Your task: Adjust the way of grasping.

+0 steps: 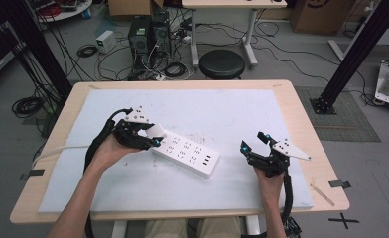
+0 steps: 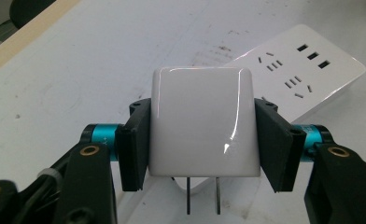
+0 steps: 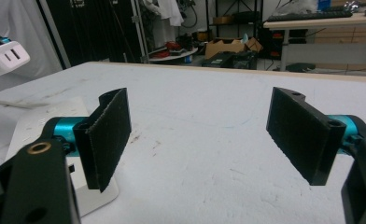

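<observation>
While our left hand-held gripper [image 2: 202,140] clamps the glossy white square plastic charger [image 2: 202,121], and the right [image 3: 209,135] gapes empty, misaligned prongs could skid off the white rectangular power strip [image 1: 185,153] near the desk's [image 1: 301,124] left edge.

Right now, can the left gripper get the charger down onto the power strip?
Probably yes: the left gripper holds the white charger, prongs bare, just over the power strip; nothing lies between them.
</observation>
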Demonstrator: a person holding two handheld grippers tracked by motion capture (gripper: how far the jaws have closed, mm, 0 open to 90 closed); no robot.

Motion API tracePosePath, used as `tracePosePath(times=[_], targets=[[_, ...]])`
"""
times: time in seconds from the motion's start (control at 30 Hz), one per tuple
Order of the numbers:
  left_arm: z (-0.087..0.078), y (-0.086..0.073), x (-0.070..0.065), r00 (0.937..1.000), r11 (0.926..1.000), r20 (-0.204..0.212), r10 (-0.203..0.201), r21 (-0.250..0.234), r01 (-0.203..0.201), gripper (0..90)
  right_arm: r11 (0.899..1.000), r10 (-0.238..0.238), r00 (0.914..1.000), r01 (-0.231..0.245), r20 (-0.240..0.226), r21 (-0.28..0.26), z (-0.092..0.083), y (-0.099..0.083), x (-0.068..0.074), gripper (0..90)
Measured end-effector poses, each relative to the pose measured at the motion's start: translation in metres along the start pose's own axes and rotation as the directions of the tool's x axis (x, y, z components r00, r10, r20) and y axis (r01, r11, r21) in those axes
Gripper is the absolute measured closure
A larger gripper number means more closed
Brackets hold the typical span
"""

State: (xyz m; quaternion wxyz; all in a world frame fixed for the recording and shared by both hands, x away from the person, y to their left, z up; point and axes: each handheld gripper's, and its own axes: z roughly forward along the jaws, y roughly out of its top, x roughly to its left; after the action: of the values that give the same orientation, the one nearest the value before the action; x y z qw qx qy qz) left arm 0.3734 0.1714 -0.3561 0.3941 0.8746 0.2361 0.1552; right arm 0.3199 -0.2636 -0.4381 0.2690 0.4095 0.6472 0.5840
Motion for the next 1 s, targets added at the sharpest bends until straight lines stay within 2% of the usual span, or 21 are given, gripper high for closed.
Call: tracePosePath(times=[0.2,0.27,0.37,0.4,0.5,0.6,0.63,0.7,0.77,0.8,0.83,0.87,0.9,0.93,1.0], targets=[[0.000,-0.004,-0.015,0.9990,0.9991,-0.039,0.023,-0.034,-0.024,42.5,1.000,0.013,0.9999,-0.013,-0.008,0.004,0.000,0.000,0.000,22.7],[0.001,-0.006,-0.022,0.9982,0.9984,-0.052,0.031,-0.046,-0.033,42.5,1.000,0.002,0.9999,-0.002,-0.013,0.006,0.000,0.001,0.000,22.7],[0.004,-0.010,-0.030,0.9965,0.9971,-0.069,0.046,-0.058,-0.050,42.5,0.999,0.015,0.9996,-0.014,-0.025,0.031,0.001,0.001,0.000,23.4],[0.005,-0.012,-0.033,0.9955,0.9966,-0.076,0.056,-0.055,-0.061,42.5,0.998,0.036,0.9990,-0.035,-0.027,0.048,0.002,0.001,0.000,23.5],[0.008,-0.016,-0.043,0.9944,0.9951,-0.090,0.055,-0.077,-0.062,42.5,0.996,0.056,0.9977,-0.053,-0.040,0.072,0.003,0.001,-0.001,23.5],[0.009,-0.017,-0.049,0.9914,0.9933,-0.109,0.073,-0.081,-0.082,42.5,0.997,0.046,0.9980,-0.044,-0.043,0.061,0.004,0.002,-0.001,23.6],[0.011,-0.018,-0.057,0.9852,0.9903,-0.137,0.102,-0.080,-0.114,42.5,0.996,0.059,0.9966,-0.055,-0.057,0.070,0.005,0.002,-0.001,23.6],[0.013,-0.017,-0.067,0.9727,0.9836,-0.180,0.147,-0.077,-0.163,42.5,0.996,0.049,0.9966,-0.044,-0.066,0.077,0.005,0.003,-0.001,23.6],[0.015,-0.016,-0.075,0.9607,0.9777,-0.217,0.173,-0.080,-0.194,42.5,0.995,0.038,0.9957,-0.031,-0.084,0.093,0.006,0.003,0.002,24.4],[0.015,-0.016,-0.075,0.9607,0.9777,-0.217,0.173,-0.080,-0.194,42.5,0.995,0.038,0.9957,-0.031,-0.084,0.093,0.006,0.003,0.002,24.4],[0.016,-0.016,-0.078,0.9550,0.9738,-0.229,0.188,-0.083,-0.212,42.5,0.995,0.026,0.9955,-0.017,-0.091,0.100,0.006,0.003,0.005,25.4],[0.018,-0.015,-0.082,0.9457,0.9676,-0.250,0.208,-0.090,-0.236,42.5,0.995,0.016,0.9945,-0.005,-0.103,0.101,0.006,0.004,0.007,25.7],[0.018,-0.015,-0.082,0.9457,0.9676,-0.250,0.208,-0.090,-0.236,42.5,0.995,0.016,0.9945,-0.005,-0.103,0.101,0.006,0.004,0.007,25.7],[0.020,-0.014,-0.090,0.9280,0.9550,-0.282,0.244,-0.097,-0.280,42.5,0.995,0.008,0.9922,0.005,-0.124,0.101,0.005,0.005,0.011,25.7],[0.023,-0.013,-0.097,0.9137,0.9452,-0.307,0.266,-0.103,-0.310,42.5,0.995,0.004,0.9834,0.014,-0.181,0.096,0.004,0.008,0.018,25.7]])
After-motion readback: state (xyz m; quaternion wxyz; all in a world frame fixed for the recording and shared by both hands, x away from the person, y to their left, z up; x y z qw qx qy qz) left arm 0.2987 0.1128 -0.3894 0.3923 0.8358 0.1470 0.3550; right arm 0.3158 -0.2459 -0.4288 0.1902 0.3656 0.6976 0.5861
